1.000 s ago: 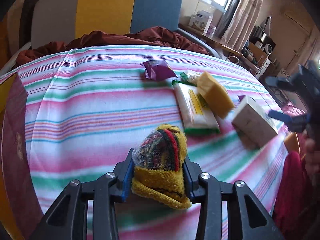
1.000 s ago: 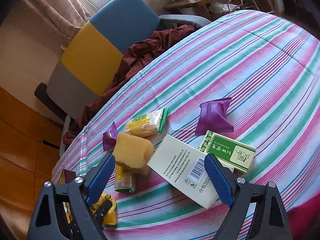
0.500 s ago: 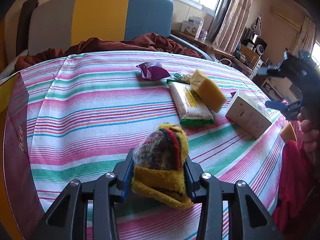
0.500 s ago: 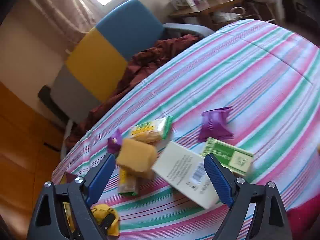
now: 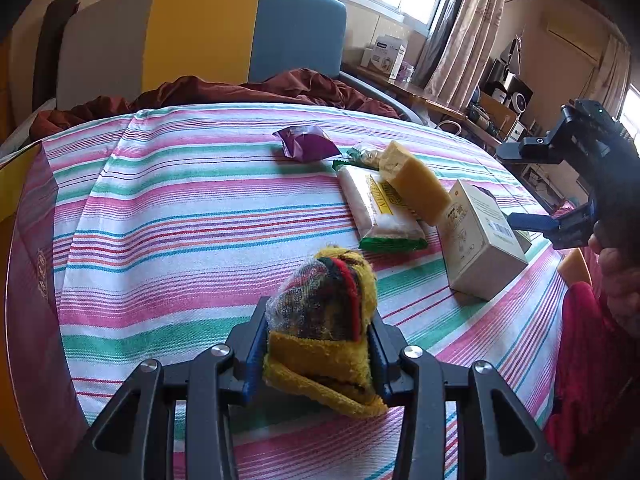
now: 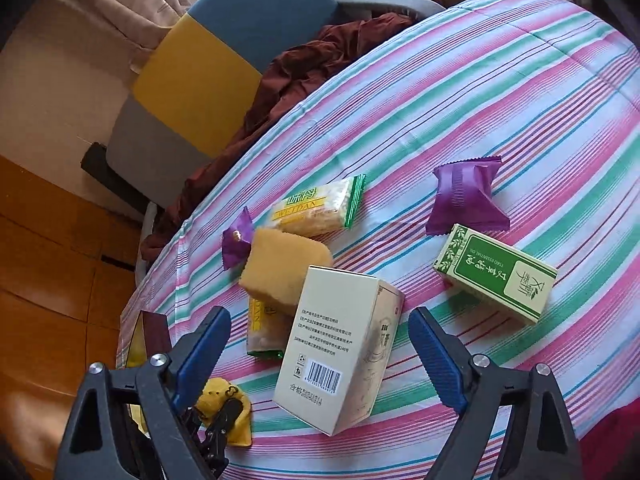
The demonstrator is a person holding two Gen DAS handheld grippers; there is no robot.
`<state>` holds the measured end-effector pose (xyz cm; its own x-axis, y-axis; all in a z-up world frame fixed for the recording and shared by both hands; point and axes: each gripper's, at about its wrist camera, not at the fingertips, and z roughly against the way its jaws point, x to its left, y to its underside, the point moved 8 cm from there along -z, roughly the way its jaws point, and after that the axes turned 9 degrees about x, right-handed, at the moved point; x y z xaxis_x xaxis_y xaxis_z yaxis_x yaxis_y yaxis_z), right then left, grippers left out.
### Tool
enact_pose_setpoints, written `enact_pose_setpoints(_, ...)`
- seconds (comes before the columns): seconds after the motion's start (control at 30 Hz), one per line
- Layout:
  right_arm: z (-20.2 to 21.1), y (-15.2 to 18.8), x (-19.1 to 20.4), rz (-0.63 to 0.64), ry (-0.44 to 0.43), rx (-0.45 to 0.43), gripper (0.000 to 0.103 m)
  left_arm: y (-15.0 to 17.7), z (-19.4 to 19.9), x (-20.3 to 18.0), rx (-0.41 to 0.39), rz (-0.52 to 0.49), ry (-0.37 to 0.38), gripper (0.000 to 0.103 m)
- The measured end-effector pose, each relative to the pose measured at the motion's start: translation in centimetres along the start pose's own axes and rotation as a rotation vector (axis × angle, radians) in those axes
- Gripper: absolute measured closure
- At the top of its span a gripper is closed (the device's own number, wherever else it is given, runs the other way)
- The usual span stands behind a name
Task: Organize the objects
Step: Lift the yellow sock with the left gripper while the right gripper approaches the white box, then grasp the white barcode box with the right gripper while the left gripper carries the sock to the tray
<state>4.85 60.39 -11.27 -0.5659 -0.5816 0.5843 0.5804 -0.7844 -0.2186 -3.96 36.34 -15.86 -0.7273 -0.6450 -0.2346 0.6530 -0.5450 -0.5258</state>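
- At the far left edge of the striped tablecloth point(image 5: 168, 216) lies a flat maroon and yellow cardboard box point(image 5: 28, 240); what it holds cannot be seen.
- The left gripper point(image 5: 318, 344) is closed to a narrow gap on a fuzzy yellow cloth bundle with a plaid mesh top point(image 5: 324, 320), near the front of the table.
- Right of it lie a clear snack packet with yellow lettering point(image 5: 380, 208) and a tan foam sponge block point(image 5: 416, 184) resting on it.
- The right gripper point(image 6: 320, 354) stands wide open and empty, one jaw on each side of the white cardboard carton with a barcode point(image 6: 340, 352) without touching it.
- A good grasp would probably need the jaws lowered squarely onto the carton's flat sides before closing, clear of the sponge.
- Further right sit a green and cream rectangular box point(image 6: 496, 276), shut, and a purple foil sachet point(image 6: 464, 196).
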Motion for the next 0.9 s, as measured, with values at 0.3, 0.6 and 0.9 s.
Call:
enact_pose_setpoints(0.3, -2.1, 1.3, 1.3, 0.123, 0.147, 0.063, 0.012, -0.1, -0.1, 0.1, -0.003, 0.002, 0.001, 0.059)
enact_pose_setpoints(0.6, -5.4, 2.3, 0.5, 0.246, 0.339, 0.166, 0.047, -0.1, -0.1, 0.1, -0.006, 0.008, 0.009, 0.058)
enact_pose_setpoints(0.9, -5.2, 2.3, -0.6, 0.241, 0.394, 0.166, 0.053, -0.1, 0.0, 0.1, -0.004, 0.002, 0.002, 0.059)
